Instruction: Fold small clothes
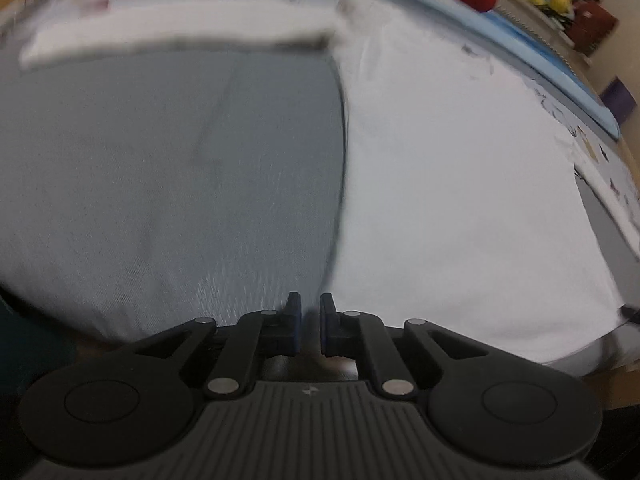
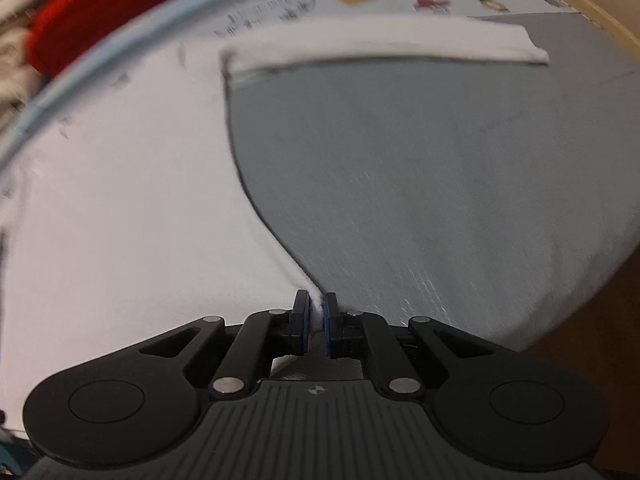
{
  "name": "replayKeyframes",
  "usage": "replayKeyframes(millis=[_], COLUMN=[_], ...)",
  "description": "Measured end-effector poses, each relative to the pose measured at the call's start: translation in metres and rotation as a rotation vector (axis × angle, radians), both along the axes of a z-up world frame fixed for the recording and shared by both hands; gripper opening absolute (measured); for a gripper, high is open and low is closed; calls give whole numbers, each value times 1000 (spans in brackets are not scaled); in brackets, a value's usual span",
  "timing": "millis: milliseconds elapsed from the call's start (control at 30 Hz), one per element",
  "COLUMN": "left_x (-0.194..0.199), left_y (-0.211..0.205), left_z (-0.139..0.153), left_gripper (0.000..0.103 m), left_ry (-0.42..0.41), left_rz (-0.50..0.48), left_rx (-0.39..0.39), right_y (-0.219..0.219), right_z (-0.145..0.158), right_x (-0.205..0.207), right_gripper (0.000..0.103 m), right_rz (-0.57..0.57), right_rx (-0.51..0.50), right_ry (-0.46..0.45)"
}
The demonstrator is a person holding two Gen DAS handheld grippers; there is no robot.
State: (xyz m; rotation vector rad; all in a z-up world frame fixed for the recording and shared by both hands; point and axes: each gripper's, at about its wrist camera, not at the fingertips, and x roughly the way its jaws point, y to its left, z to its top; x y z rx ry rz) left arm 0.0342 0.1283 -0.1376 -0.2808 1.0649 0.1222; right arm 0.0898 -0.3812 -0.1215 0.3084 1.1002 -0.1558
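Both grippers, left gripper [image 1: 310, 312] and right gripper [image 2: 318, 312], pinch the soft, light grey garment's [image 2: 420, 152] near edge; it looks floppy.

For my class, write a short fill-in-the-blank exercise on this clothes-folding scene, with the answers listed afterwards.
1. The garment being folded is mostly ____ in colour.
2. The band along its far edge is ____.
3. The right gripper has its jaws closed on the garment's ____ edge.
4. The bright bundle beyond the blue rim is ____.

Missing words: grey; white; near; red
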Motion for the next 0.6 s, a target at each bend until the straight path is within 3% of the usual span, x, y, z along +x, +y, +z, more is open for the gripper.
replayKeyframes(millis=[67, 200, 300, 367, 467, 600], left_x=[-2, 4, 14, 13, 15, 3], left_y=[-6, -18, -21, -14, -6, -6], left_z=[11, 4, -15, -20, -28, -25], left_gripper=[14, 14, 18, 28, 30, 30], left_ry=[-63, -76, -6, 25, 66, 60], left_rz=[-32, -87, -51, -12, 14, 11], left_rx=[40, -29, -3, -6, -49, -46], right_y=[3, 16, 13, 8, 2, 3], right_z=[10, 18, -4, -14, -16, -22], right_x=[-4, -9, 1, 4, 7, 8], right_gripper=[8, 12, 22, 22, 27, 27], right_rz=[-4, 71, 62, 30, 17, 43], right_rx=[-57, -90, -88, -105, -83, -51], right_ry=[-53, -121, -16, 32, 37, 53])
